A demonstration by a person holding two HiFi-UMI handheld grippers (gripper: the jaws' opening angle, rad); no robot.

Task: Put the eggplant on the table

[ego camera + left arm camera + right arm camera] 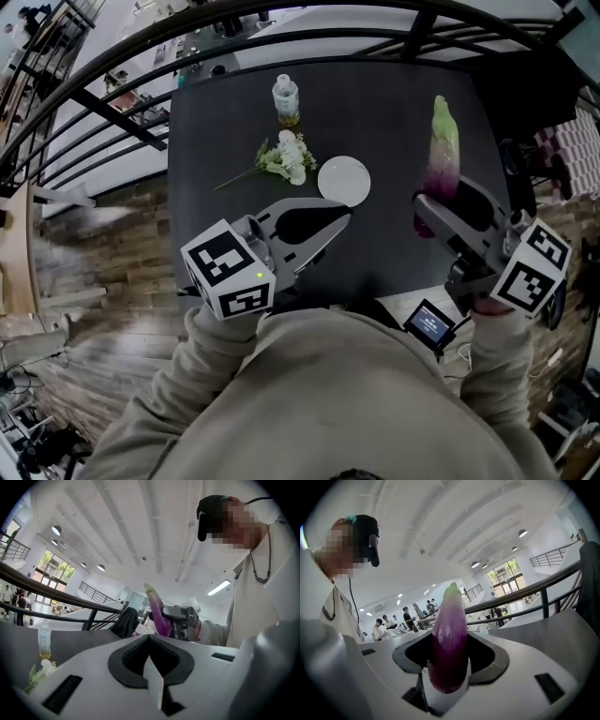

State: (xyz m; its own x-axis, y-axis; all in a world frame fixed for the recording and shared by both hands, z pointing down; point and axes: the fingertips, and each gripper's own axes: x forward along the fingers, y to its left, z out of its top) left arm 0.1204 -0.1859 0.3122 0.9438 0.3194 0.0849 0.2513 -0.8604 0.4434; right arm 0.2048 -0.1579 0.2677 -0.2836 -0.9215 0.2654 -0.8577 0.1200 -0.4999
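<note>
A long eggplant (pixel 443 150), purple at the base and pale green at the tip, stands upright over the right side of the dark table (pixel 216 122). My right gripper (pixel 433 202) is shut on its purple lower end. In the right gripper view the eggplant (pixel 450 639) rises from between the jaws, with the right gripper (pixel 449 660) closed around it. The left gripper view shows the eggplant (pixel 158 611) off to the right, above the table. My left gripper (pixel 342 217) hovers over the table's near edge beside a white plate, shut with nothing in it (pixel 150 641).
On the table stand a small bottle (pixel 286 98), a bunch of white flowers (pixel 286 157) and a round white plate (pixel 344 178). A black railing (pixel 112 112) curves round the far side. A small screen device (pixel 429 323) hangs near my right sleeve. Wood floor lies to the left.
</note>
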